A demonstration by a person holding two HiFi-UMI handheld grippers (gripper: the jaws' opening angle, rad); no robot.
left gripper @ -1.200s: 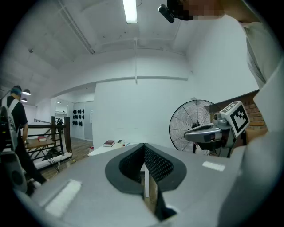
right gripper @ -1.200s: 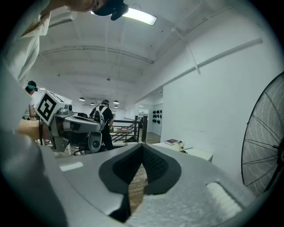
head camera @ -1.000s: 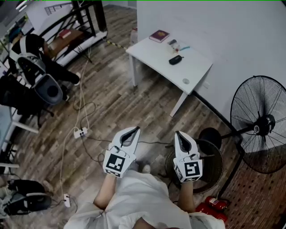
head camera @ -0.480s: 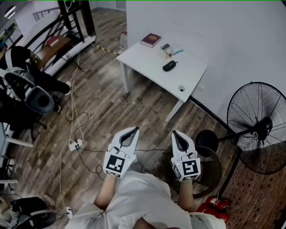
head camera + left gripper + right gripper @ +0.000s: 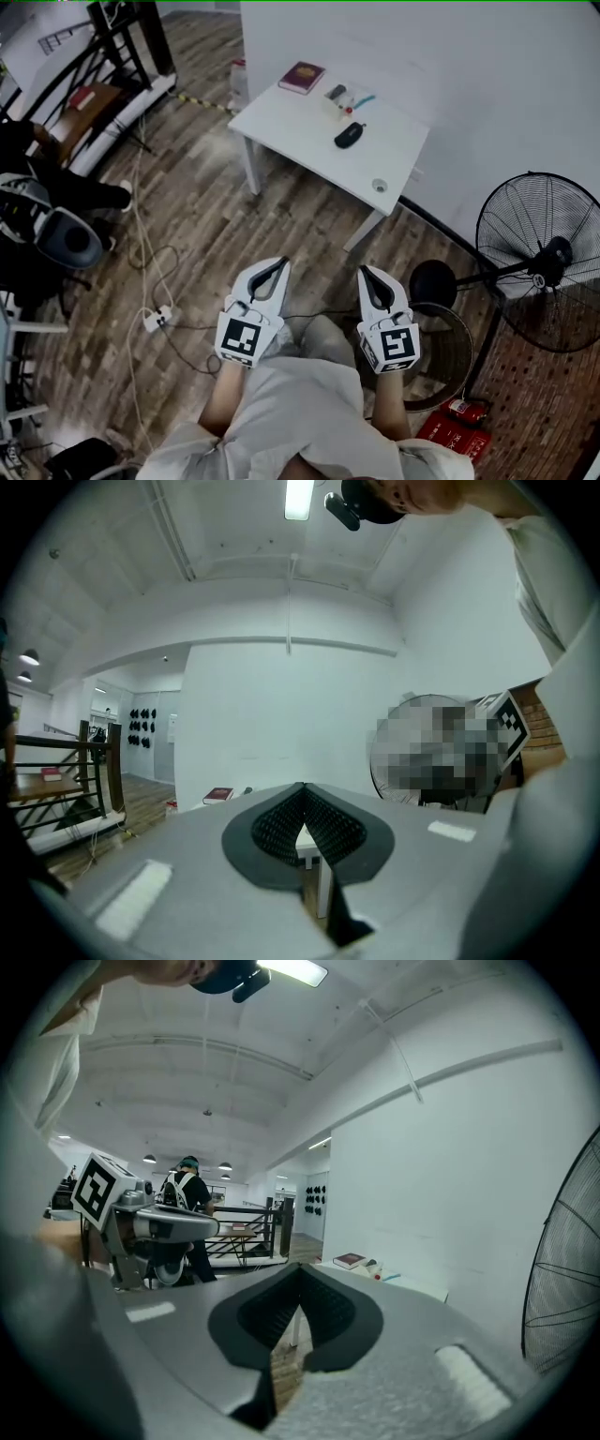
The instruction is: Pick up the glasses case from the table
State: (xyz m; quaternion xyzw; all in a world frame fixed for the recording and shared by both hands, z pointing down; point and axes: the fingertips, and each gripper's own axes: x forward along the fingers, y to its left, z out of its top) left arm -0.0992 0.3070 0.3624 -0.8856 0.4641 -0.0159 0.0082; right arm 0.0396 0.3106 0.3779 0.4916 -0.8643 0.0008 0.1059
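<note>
While glasses case (image 5: pixel 348 135) lies mid table (image 5: pixel 295 127), floor (image 5: pixel 281 230) nearer

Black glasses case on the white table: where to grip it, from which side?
Probably across its narrow middle, coming from above. The glasses case lies flat and elongated on the table, with bare tabletop along both long sides.

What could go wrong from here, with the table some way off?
Both the left gripper and right gripper are shut and empty; one must open before it reaches the glasses case. The power strip and the fan base lie on the floor beside the person: a possible trip. Small items sit close by the case and could get knocked.
</note>
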